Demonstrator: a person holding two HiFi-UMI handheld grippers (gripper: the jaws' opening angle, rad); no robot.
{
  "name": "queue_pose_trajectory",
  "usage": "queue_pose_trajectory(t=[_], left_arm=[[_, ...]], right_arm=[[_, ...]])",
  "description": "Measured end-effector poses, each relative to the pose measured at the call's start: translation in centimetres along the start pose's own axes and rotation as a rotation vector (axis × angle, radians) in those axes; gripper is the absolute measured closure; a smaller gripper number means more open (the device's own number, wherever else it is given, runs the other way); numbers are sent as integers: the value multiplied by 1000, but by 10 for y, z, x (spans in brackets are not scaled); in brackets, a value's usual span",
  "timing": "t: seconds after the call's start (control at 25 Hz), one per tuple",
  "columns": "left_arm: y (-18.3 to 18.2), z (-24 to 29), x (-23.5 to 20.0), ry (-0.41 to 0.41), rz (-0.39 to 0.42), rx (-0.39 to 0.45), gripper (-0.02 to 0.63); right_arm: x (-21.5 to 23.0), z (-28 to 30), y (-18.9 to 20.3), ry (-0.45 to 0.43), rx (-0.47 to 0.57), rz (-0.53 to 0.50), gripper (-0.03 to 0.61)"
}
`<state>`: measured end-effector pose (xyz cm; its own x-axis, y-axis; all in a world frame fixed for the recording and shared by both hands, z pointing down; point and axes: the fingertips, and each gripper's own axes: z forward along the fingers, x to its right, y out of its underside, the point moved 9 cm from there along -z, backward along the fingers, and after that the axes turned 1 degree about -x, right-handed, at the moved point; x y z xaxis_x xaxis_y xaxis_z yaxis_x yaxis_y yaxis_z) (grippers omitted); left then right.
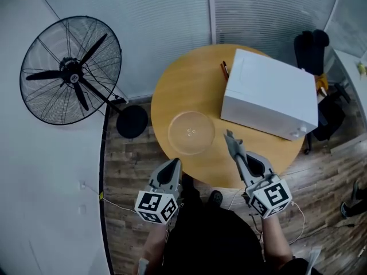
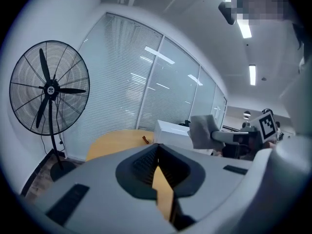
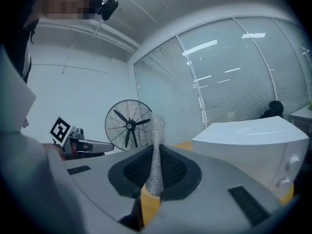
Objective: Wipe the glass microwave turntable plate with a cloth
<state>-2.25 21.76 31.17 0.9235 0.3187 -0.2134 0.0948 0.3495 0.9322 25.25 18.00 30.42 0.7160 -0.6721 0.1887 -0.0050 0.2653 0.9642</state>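
The glass plate (image 1: pixel 191 132) lies flat on the bench (image 1: pixel 178 85), just off the microwave's (image 1: pixel 269 93) front left corner. The right tool (image 1: pixel 231 141) is clamped on a grey cloth (image 3: pixel 156 145) and hangs in front of the microwave, so the plate sits close by on its left, likely a short sideways sweep. The left tool (image 1: pixel 171 169), jaws together on nothing, hovers past the bench edge, further from the microwave
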Motion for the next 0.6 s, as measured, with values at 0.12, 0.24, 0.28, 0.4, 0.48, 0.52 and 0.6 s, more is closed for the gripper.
queue_pose_trajectory(t=[0.12, 0.24, 0.28, 0.4, 0.48, 0.52, 0.6], left_arm=[[-2, -1, 2, -1, 3, 1, 617], [-2, -2, 6, -2, 2, -2, 617], [-1, -3, 7, -3, 2, -2, 617], [1, -5, 9, -2, 2, -7, 617], [2, -6, 10, 0, 1, -11, 617], [3, -6, 10, 1, 1, -13, 617], [4, -7, 10, 1, 1, -16, 617]], right_arm=[[0, -3, 0, 11, -3, -4, 545], [0, -6, 4, 6, -10, -3, 545], [-1, -7, 5, 5, -12, 0, 545], [-1, -9, 9, 2, -15, 17, 545], [-2, -9, 10, 3, -17, 19, 545], [-2, -9, 10, 3, -17, 18, 545], [-3, -9, 10, 2, -15, 17, 545]])
